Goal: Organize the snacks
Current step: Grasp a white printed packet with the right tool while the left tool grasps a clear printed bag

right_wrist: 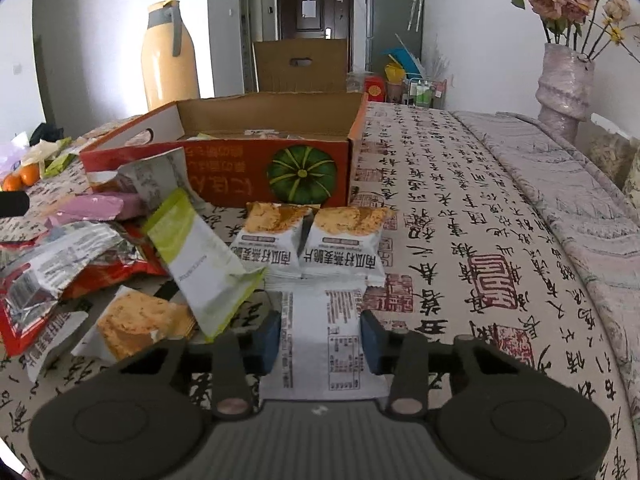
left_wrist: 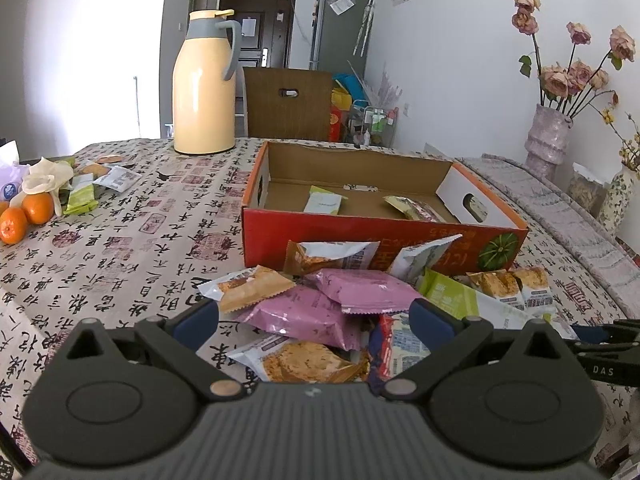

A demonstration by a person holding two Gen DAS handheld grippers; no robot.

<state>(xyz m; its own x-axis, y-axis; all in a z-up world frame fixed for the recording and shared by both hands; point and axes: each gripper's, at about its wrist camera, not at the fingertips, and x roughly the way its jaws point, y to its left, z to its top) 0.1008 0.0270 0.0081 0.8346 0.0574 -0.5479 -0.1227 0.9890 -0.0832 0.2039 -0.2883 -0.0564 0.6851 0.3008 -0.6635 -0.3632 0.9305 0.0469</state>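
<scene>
The right claw [right_wrist: 320,340] tilts down toward the bench [right_wrist: 480,240], its grey body low over the calligraphy-printed cloth. Its blue pads [right_wrist: 267,340] sit against the two long edges of a flat white packet [right_wrist: 324,344], printed side up with a nutrition table showing — clamped on it, as far as the right wrist view shows. Just beyond lie two more white packets [right_wrist: 312,244] with crumbly golden biscuit pictures, side by side and touching. A green-and-white sachet [right_wrist: 200,264] leans tilted to their left, over a heap of crinkled foil wrappers in red, silver and pink.

The left claw [left_wrist: 316,320] also points downward, hovering over the pile with its pads [left_wrist: 196,322] set wide apart and nothing gripped; glossy pink wrappers [left_wrist: 312,312] and a biscuit packet lie under the gap.

Behind the pile stands the cardboard box [left_wrist: 360,248] — red outside with a green pumpkin print, plain brown inside, open-topped. Two sachets lie on its floor. A smooth yellow thermos jug [left_wrist: 204,92] stands upright beyond the box, and oranges [left_wrist: 24,216] rest at the far left edge.
</scene>
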